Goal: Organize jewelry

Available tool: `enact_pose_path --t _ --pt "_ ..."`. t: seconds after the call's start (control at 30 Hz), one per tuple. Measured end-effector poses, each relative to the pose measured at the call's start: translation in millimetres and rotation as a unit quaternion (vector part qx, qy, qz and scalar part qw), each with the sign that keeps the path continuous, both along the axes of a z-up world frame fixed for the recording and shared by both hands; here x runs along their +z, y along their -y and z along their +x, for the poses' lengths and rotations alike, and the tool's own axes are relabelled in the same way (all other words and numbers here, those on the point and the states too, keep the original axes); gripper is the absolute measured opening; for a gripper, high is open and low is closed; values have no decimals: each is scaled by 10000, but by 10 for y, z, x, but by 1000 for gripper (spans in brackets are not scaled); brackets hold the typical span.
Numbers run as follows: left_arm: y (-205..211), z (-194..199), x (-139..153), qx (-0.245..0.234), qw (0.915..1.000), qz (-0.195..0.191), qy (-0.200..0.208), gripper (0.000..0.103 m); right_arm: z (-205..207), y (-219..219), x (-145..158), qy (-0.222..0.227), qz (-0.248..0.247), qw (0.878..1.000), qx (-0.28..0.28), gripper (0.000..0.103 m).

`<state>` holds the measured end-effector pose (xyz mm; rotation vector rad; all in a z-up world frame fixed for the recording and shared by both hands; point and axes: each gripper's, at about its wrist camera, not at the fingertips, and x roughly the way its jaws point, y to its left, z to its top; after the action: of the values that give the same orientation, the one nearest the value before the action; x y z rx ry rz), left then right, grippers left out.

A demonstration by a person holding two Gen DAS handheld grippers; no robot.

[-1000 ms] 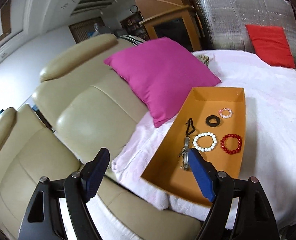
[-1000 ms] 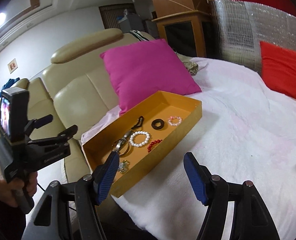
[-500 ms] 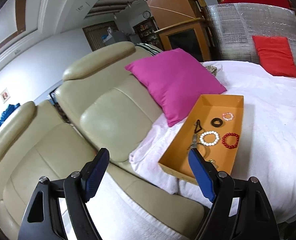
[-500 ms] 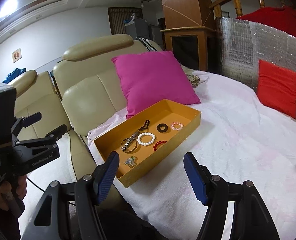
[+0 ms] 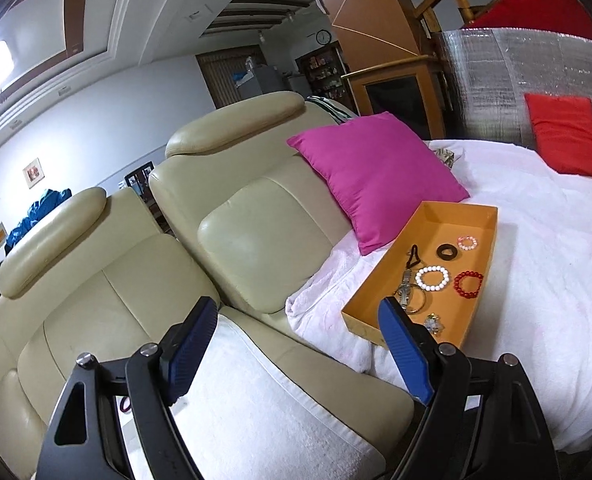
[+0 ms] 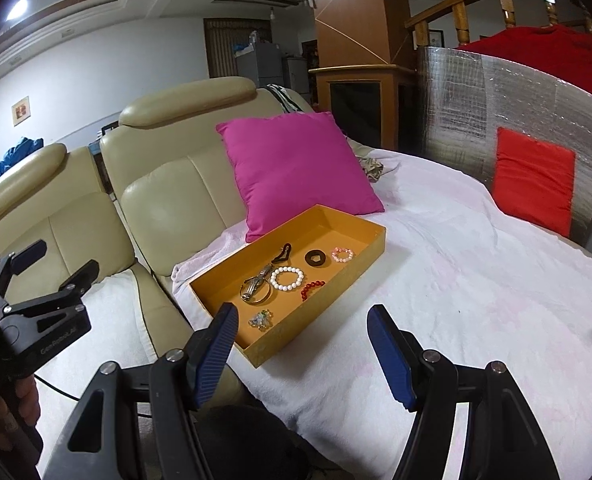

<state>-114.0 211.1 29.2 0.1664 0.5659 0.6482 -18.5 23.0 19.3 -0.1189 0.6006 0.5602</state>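
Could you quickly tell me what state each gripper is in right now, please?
Left gripper: open, holding nothing.
Right gripper: open, holding nothing.

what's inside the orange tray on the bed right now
Inside the tray: a white bead bracelet, red bead bracelet, pink bead bracelet, black ring, black loop, metal watch and small charm. The near wall hides part of the red one.

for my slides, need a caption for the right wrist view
Open right gripper faces an orange tray of bracelets on a white-covered bed.
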Motion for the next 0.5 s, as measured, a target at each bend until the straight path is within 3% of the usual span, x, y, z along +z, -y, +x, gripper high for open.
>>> enact_pose_path --t 0.5 --pt "137 -125 122 -359 9990 -268 92 83 -98 -90 15 -275 -147 9994 -120 71"
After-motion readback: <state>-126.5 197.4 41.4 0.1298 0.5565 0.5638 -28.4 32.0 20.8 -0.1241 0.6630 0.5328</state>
